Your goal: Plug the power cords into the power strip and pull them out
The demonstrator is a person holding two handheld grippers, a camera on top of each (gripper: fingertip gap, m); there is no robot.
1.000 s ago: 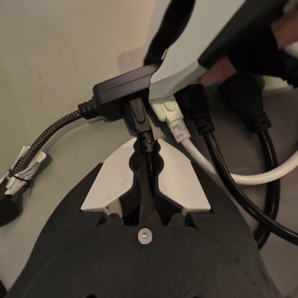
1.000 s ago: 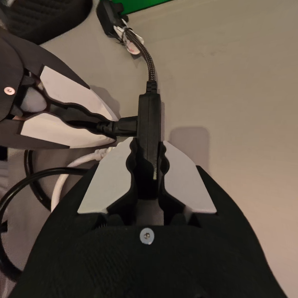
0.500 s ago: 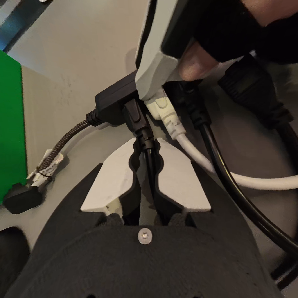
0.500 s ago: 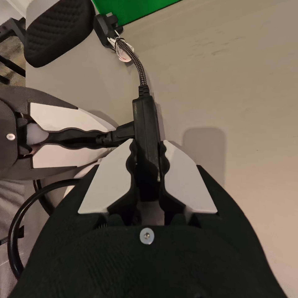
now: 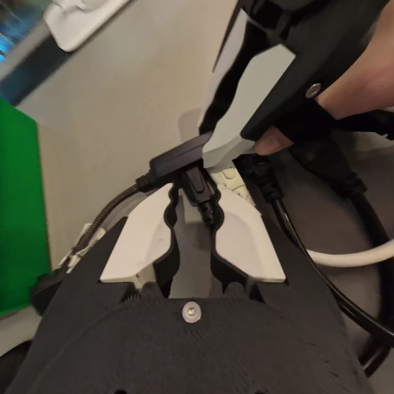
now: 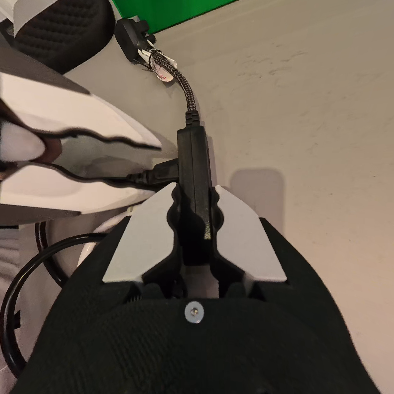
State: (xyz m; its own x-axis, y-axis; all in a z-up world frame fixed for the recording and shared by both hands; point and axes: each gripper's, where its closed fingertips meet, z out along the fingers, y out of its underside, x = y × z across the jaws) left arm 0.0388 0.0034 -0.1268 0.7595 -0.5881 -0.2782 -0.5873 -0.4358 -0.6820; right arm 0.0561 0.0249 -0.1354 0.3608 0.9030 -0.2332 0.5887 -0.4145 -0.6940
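A black power strip with a braided cable is held off the beige table. My right gripper is shut on the strip; in the left wrist view it comes in from the upper right, held by a hand. A black plug sits in the strip's end socket. My left gripper is open, its fingertips on either side of that plug, not pressing it. In the right wrist view the left gripper shows at left, jaws apart beside the plug.
A white plug and two more black plugs also sit in the strip, and their cords loop right. The braided cable ends in a black wall plug by a green board. A black mesh chair stands far left. My two grippers' fingertips are within a few centimetres of each other.
My left gripper was shut on the black cord just behind the plug; it has opened and moved forward, so its fingertips now flank the plug. The right gripper still holds the strip.
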